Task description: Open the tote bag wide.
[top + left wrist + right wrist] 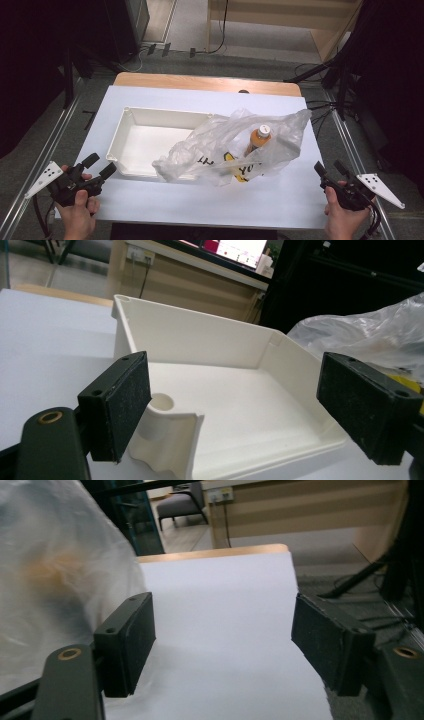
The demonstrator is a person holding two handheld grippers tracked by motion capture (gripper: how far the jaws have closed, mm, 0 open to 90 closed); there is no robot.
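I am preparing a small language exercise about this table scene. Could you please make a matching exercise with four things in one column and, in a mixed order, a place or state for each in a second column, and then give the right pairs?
Things:
1. white tray
2. plastic bag
3. bottle
4. left gripper

Places or states:
A. inside the clear bag, orange with a white cap
B. jaws open, at the near left corner of the tray
C. crumpled, partly lying over the right end of the tray
D. on the white table cover, open at the top

Pairs: 1-D, 2-C, 3-A, 4-B
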